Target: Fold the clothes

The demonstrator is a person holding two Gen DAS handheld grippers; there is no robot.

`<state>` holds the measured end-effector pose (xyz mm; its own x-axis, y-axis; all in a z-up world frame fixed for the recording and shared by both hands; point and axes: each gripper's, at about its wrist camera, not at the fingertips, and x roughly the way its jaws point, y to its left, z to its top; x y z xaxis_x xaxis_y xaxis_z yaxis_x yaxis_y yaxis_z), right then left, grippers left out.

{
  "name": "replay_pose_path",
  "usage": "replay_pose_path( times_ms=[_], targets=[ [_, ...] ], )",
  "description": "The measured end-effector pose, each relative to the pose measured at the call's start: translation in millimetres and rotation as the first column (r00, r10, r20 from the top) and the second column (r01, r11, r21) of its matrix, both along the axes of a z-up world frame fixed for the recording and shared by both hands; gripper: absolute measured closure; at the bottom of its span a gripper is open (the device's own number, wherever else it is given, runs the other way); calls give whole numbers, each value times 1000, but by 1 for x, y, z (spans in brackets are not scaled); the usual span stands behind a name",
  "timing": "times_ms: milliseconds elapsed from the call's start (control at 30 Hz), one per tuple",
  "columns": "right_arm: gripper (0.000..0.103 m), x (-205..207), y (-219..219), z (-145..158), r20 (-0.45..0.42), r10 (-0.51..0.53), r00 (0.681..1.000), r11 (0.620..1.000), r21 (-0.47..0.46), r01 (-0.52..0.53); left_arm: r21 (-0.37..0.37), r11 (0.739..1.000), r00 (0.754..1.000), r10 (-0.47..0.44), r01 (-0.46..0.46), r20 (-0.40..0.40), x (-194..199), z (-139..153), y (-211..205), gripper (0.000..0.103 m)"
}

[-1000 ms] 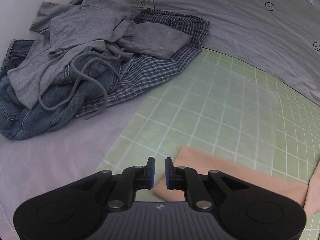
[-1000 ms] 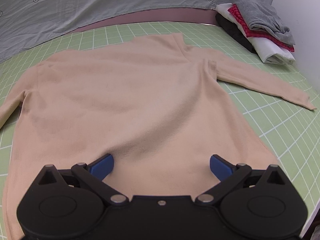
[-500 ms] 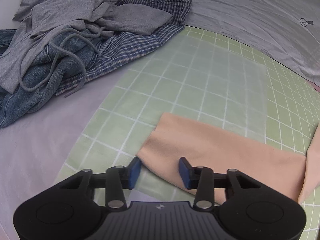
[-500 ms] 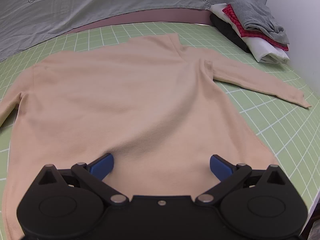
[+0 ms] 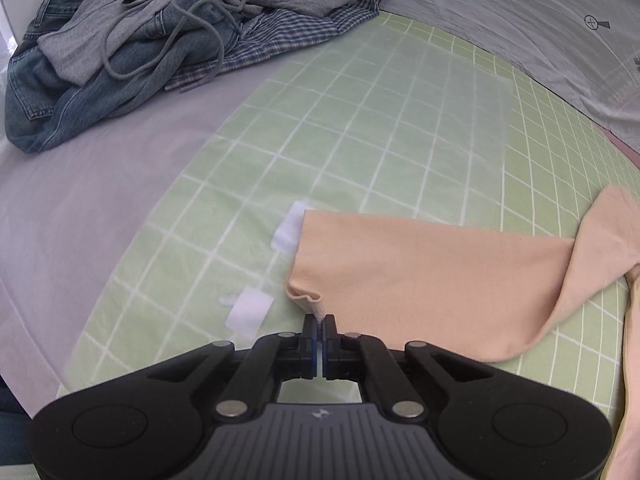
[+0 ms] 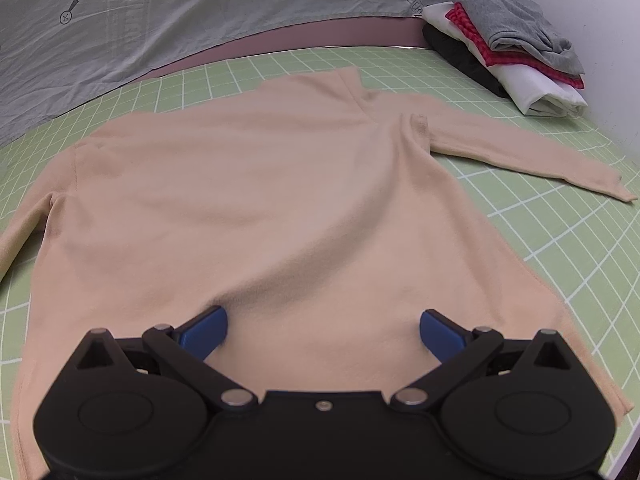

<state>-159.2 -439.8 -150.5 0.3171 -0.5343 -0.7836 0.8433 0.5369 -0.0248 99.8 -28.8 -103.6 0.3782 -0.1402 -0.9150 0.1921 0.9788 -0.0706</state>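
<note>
Grey sheet (image 6: 168,28) — boxed print, maybe "LOOK HERE" — partly legible.

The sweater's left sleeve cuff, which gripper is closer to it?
Left. The left gripper is shut on the cuff; the right gripper sits open over the sweater's lower body.

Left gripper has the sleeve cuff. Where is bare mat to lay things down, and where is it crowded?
Bare green grid mat lies between the peach sweater sleeve and the heap of unfolded grey, denim and plaid clothes; two white tape patches sit there. The right corner holds the folded clothes stack.
</note>
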Motion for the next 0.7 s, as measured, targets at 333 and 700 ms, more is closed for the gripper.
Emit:
replay_pose_path(
  times_ms=[333,700],
  targets=[
    [0,-6,4,-2,30,51,998,998,-27,-51,56,990,987,-131,126,90,-43,21,-25,78],
    [0,-12,4,2,9,117,993,993,-17,-116,108,924,920,-378,368,104,-65,8,-94,52]
  ],
)
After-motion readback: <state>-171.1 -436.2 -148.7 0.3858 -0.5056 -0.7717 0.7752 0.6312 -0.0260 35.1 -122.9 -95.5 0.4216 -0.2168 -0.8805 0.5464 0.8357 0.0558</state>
